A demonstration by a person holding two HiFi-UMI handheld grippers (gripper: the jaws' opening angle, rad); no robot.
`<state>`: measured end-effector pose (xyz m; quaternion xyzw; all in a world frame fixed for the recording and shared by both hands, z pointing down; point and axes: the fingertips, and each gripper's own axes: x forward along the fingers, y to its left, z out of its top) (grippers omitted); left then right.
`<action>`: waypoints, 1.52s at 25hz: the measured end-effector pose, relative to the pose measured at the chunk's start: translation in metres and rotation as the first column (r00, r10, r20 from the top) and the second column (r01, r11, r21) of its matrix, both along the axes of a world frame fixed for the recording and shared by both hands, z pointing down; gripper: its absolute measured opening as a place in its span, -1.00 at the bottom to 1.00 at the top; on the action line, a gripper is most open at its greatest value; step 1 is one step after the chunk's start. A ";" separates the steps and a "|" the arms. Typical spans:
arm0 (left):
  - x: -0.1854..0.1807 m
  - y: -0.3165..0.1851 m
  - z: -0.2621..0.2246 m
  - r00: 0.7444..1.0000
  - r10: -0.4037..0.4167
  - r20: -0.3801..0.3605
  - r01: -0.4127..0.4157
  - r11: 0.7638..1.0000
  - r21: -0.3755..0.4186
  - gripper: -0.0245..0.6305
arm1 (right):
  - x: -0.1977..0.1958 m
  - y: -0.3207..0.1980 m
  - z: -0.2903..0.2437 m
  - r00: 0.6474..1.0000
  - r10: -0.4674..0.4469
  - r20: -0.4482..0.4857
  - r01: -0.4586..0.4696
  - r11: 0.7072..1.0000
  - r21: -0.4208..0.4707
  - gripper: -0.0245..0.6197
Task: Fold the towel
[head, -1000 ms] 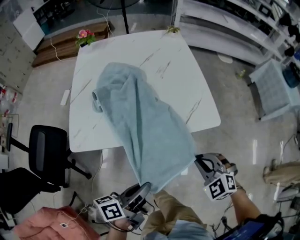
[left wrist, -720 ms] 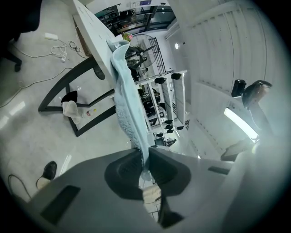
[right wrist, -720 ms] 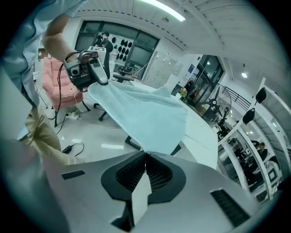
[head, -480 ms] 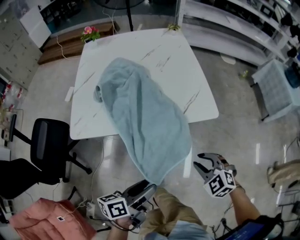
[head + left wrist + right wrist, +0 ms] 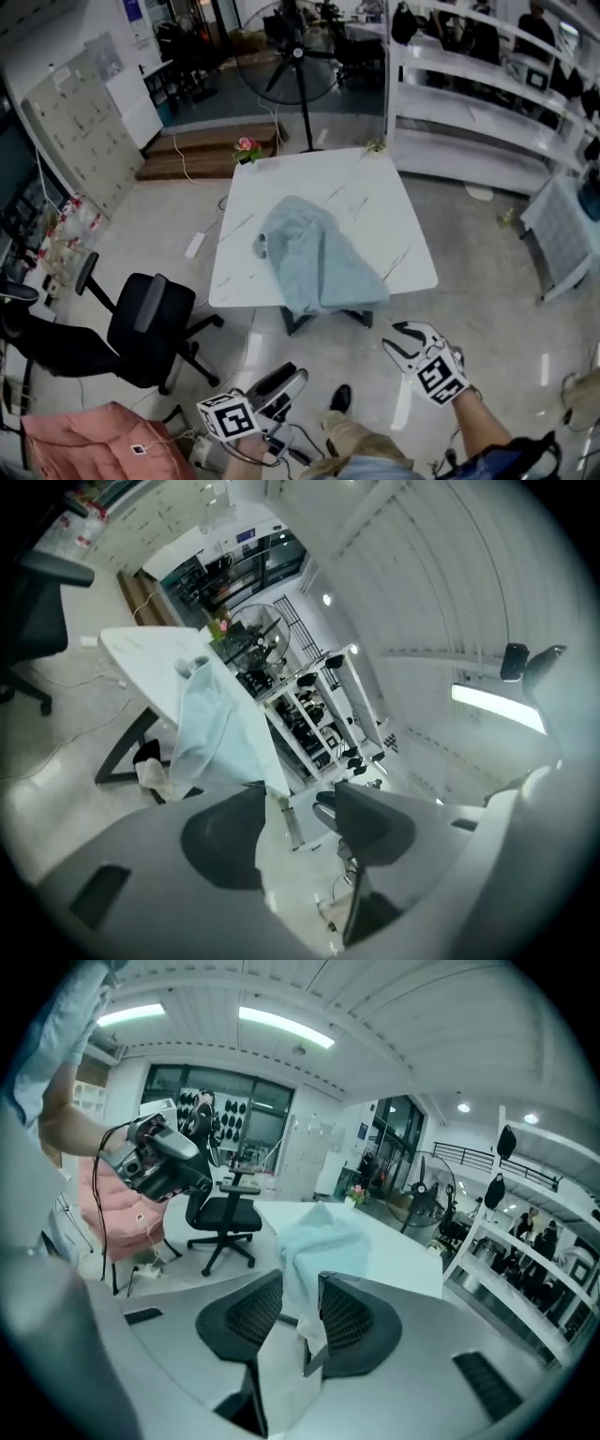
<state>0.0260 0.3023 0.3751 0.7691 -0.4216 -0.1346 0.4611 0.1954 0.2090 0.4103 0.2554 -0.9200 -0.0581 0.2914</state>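
Towel (image 5: pixel 314 258), bunched, overhangs the table (image 5: pixel 398 211) — its weight may drag it off; left gripper (image 5: pixel 286 382) and right gripper (image 5: pixel 401 339), jaws just opened, hold nothing.

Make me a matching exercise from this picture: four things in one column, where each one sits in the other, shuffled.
1 towel
2 office chair
3 flowers
4 fan

A at the table's far corner
B hanging over the table's near edge
C on the floor beyond the table
D on the floor left of the table

Pairs: 1-B, 2-D, 3-A, 4-C
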 end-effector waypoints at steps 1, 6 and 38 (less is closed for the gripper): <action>-0.009 -0.002 -0.011 1.000 -0.021 0.009 0.021 1.000 0.020 -0.21 | -0.008 -0.001 -0.013 1.000 -0.006 0.020 0.006 1.000 0.010 -0.50; -0.046 -0.020 -0.059 0.992 -0.121 0.042 0.117 0.988 0.098 -0.21 | -0.049 -0.015 -0.081 0.991 -0.067 0.114 0.059 0.995 0.075 -0.51; -0.212 -0.277 -0.006 0.856 -0.480 0.192 0.498 0.865 -0.060 -0.15 | -0.229 -0.347 -0.122 0.924 -0.317 0.215 0.305 0.948 0.088 -0.56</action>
